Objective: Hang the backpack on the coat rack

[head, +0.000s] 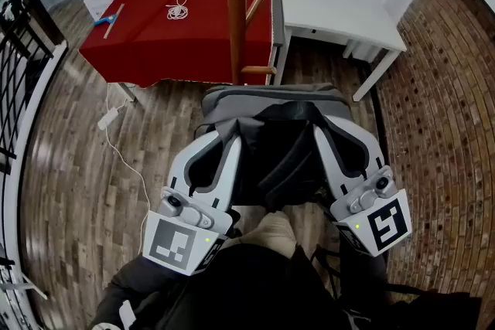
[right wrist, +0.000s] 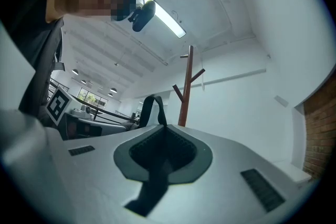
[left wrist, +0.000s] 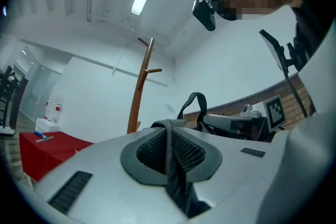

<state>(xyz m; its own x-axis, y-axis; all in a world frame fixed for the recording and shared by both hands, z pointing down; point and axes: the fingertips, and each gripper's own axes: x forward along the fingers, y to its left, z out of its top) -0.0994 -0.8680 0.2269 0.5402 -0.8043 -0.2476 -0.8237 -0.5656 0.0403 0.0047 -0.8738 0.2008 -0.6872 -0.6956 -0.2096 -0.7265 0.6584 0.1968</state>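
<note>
Head view, looking steeply down: a grey and black backpack (head: 271,108) is held up over the wood floor (head: 77,182) between two hand-held grippers. The left gripper (head: 226,139) has its jaws pinched on a grey strap (left wrist: 169,149) of the backpack. The right gripper (head: 325,129) pinches a dark strap (right wrist: 157,165). Just beyond the backpack stands the wooden coat rack (head: 236,11). Behind it are a red table (head: 155,42) carrying a coiled white cord (head: 178,9), and a white table (head: 340,11). A brick wall (head: 448,89) runs along the right.
</note>
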